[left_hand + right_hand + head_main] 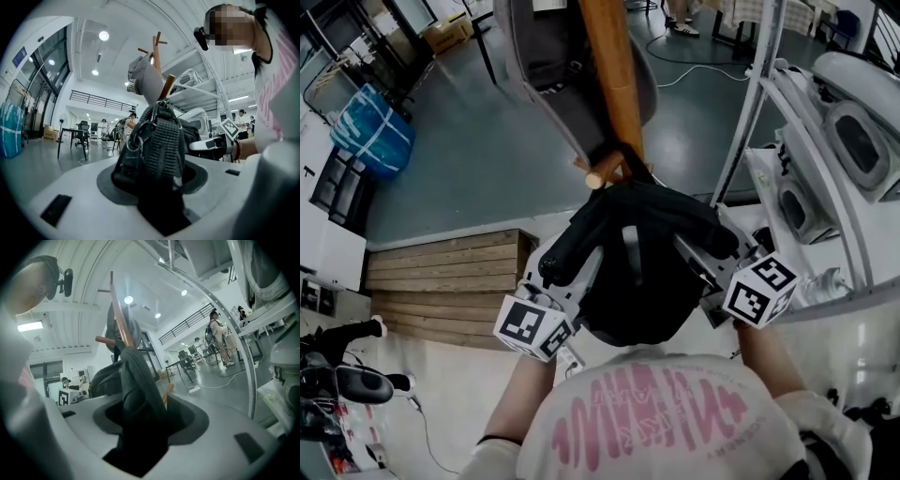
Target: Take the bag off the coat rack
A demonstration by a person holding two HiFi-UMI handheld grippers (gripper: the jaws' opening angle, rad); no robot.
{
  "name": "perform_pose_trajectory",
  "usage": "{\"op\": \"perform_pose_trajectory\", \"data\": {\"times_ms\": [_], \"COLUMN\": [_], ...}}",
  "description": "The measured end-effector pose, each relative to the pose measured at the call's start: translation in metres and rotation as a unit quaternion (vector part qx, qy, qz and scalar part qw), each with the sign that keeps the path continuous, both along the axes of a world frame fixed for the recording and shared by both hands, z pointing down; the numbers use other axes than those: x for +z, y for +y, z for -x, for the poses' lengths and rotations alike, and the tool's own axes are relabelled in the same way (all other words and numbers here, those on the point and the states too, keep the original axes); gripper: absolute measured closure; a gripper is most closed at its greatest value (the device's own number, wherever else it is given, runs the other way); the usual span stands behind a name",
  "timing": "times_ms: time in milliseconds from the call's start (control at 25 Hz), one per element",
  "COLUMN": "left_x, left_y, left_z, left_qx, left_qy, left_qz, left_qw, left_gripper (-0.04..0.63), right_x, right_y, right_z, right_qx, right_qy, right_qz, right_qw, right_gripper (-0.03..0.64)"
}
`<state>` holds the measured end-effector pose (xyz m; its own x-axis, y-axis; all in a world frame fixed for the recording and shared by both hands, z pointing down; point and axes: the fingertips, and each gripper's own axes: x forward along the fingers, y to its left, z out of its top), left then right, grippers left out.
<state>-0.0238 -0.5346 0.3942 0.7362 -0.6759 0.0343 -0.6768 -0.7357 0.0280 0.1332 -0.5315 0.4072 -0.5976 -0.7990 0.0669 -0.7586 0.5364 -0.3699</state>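
Just past the person's shirt (pixel 656 422) at the bottom edge, the left claw (pixel 157 154) and right claw (pixel 136 399) each clamp the black bag (pixel 642 272) at frame centre, one per side, probably to lift it evenly off the coat rack (pixel 614 84) peg (pixel 598 178) just above.

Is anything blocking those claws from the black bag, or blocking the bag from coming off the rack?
Nothing blocks the claws: the left claw and right claw are both shut on the bag. Its way off looks crowded, though: it sits against the pole by a peg, with a grey item hanging just above.
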Motion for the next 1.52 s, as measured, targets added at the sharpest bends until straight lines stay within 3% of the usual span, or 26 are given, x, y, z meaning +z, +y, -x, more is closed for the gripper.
{"op": "perform_pose_trajectory", "data": {"times_ms": [320,800,1520], "left_x": [0.001,-0.002,-0.041], "left_y": [0.005,0.012,0.042], "left_z": [0.0,0.0,0.016], "left_qx": [0.01,0.007,0.003], "left_qy": [0.017,0.029,0.028], "left_qz": [0.031,0.058,0.008], "left_qw": [0.9993,0.9979,0.9996], "left_gripper": [0.451,0.469,0.469], "right_x": [0.003,-0.006,-0.042], "right_y": [0.009,0.026,0.057], "right_z": [0.007,0.012,0.029], "right_qx": [0.015,0.031,0.032], "right_qy": [0.032,0.062,0.069], "right_qz": [0.014,0.031,-0.009], "right_qw": [0.999,0.997,0.997], "right_gripper": [0.445,0.471,0.477]}}
